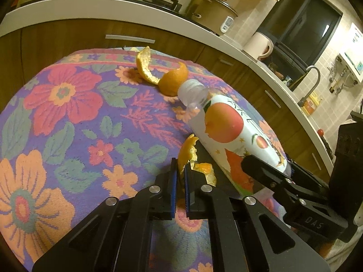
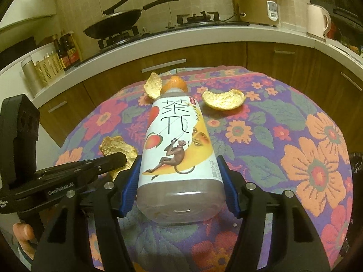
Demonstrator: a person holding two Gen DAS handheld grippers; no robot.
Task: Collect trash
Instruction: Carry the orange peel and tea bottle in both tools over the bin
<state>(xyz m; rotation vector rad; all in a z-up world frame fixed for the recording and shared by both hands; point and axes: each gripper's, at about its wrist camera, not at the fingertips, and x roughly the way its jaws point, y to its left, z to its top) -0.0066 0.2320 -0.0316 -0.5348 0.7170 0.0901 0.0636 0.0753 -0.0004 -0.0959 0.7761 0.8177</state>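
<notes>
My left gripper (image 1: pixel 180 170) is shut on a piece of orange peel (image 1: pixel 187 150) over the floral tablecloth (image 1: pixel 68 113); it also shows in the right wrist view (image 2: pixel 118 147). My right gripper (image 2: pixel 179 167) is shut on a plastic tea bottle (image 2: pixel 177 140) near its base, cap pointing away. The bottle (image 1: pixel 229 127) and right gripper fingers (image 1: pixel 261 167) show at right in the left wrist view. A curled peel (image 1: pixel 145 65) with an orange half-shell (image 1: pixel 174 79) lies beyond the cap. Another peel (image 2: pixel 223 99) lies right of the bottle.
The round table's far edge (image 2: pixel 204 70) faces wooden kitchen cabinets (image 2: pixel 283 59). The counter holds a wok (image 2: pixel 113 22), a rice cooker (image 2: pixel 256 6) and a kettle (image 2: pixel 317 20). A sink tap (image 1: pixel 314 81) is at right.
</notes>
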